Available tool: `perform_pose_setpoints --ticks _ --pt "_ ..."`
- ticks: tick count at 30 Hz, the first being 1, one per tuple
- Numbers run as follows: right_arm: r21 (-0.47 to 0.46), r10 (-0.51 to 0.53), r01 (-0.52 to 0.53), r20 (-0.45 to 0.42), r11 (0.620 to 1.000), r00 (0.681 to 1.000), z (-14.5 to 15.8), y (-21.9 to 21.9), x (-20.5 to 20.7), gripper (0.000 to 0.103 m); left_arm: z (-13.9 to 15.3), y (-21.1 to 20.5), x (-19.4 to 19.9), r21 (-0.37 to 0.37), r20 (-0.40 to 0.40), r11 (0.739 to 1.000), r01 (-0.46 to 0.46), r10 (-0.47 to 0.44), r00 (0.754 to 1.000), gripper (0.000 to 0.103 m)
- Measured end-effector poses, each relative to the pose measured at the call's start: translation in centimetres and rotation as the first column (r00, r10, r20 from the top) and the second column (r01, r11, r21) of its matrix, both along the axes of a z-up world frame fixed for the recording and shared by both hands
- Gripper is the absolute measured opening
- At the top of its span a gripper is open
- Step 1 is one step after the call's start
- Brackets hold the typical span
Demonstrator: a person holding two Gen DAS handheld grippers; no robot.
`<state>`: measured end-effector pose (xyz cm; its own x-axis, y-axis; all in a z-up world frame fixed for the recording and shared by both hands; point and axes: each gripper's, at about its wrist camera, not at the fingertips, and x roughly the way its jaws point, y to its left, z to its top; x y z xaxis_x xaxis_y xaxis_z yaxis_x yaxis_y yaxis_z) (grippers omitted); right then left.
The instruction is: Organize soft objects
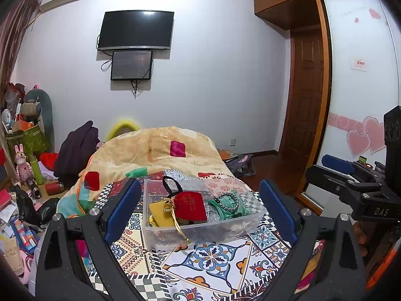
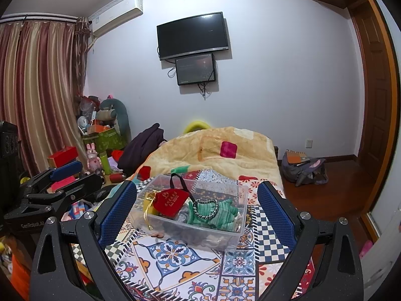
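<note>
Both grippers, left (image 1: 198, 207) and right (image 2: 198, 207), hang over the bed (image 2: 175, 263) with jaws spread wide, holding nothing. Between them sits a clear box (image 2: 233, 235) on the bed. Inside lie a red pouch (image 1: 191, 205), a yellow pouch (image 1: 158, 210) and green cloth (image 2: 220, 214).

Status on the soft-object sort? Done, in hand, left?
Looks done: red pouch, yellow pouch and green cloth item sit inside the clear plastic bin on the patterned bedspread. In hand: nothing; left gripper and right gripper are both open and empty. Left: no loose soft items visible beside the bin.
</note>
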<state>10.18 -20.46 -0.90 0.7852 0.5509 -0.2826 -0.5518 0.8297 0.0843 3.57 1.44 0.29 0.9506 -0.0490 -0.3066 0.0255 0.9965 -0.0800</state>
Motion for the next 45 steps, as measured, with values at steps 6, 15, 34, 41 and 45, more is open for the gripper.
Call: perform_pose_setpoints --ticks 6,15,34,41,45 --pt "0.000 -0.001 0.001 -0.001 1.000 1.000 -0.01 -0.09 0.06 0.097 0.05 -0.03 -0.03 0.003 0.001 1.000 0.001 -0.001 1.000 0.096" --pt "0.001 0.001 -0.001 0.000 1.000 1.000 -0.01 -0.06 0.12 0.097 0.08 -0.09 -0.07 0.004 0.002 1.000 0.003 -0.003 1.000 0.096" --pt "0.004 0.006 -0.006 -0.001 1.000 1.000 0.36 -0.01 0.13 0.097 0.32 -0.29 -0.22 0.001 0.009 1.000 0.010 -0.010 1.000 0.097" --pt "0.007 0.006 -0.006 0.005 1.000 1.000 0.45 0.02 0.05 0.102 0.39 -0.20 -0.14 -0.004 0.004 1.000 0.007 -0.007 1.000 0.097" --pt "0.005 0.007 -0.007 0.016 1.000 1.000 0.44 0.05 -0.12 0.103 0.36 -0.12 -0.01 -0.012 -0.008 1.000 0.017 -0.017 1.000 0.097"
